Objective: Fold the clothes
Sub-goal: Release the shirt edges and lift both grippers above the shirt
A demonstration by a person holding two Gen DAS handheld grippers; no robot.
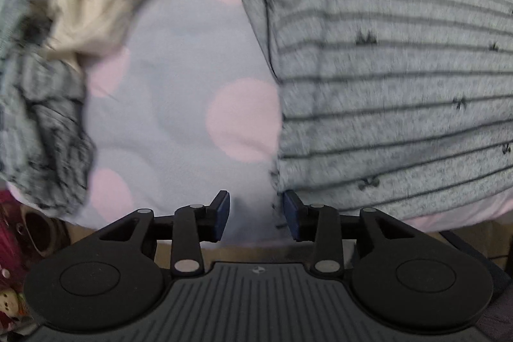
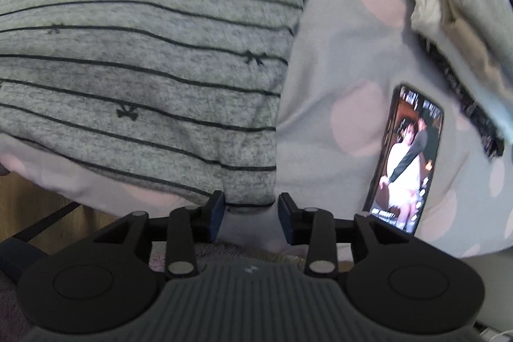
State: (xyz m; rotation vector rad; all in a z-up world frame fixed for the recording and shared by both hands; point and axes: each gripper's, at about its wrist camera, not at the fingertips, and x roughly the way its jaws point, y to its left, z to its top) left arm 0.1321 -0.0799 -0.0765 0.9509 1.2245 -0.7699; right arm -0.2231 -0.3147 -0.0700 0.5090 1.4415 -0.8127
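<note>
Both tools, left tool [image 1: 256, 215] and right tool [image 2: 250, 215], stand half-open and empty at the near corners of the grey, dark-striped knit garment [image 1: 384, 69] on the bed's dotted blanket [image 1: 179, 69]; smooth edges flat.

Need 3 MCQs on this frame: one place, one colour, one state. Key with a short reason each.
1. The phone lies where relative to the striped garment?
A. on top of it
B. to its right, on the dotted blanket
C. under it

2. The blanket's dots are:
A. pink
B. green
C. black

3. The left gripper is:
A. shut on the beige cloth
B. shut on the phone
C. open, holding nothing

Key: B, bare blanket separates phone and garment; A, pale pink circles on lilac; C, gap between the pads shows only blanket.
</note>
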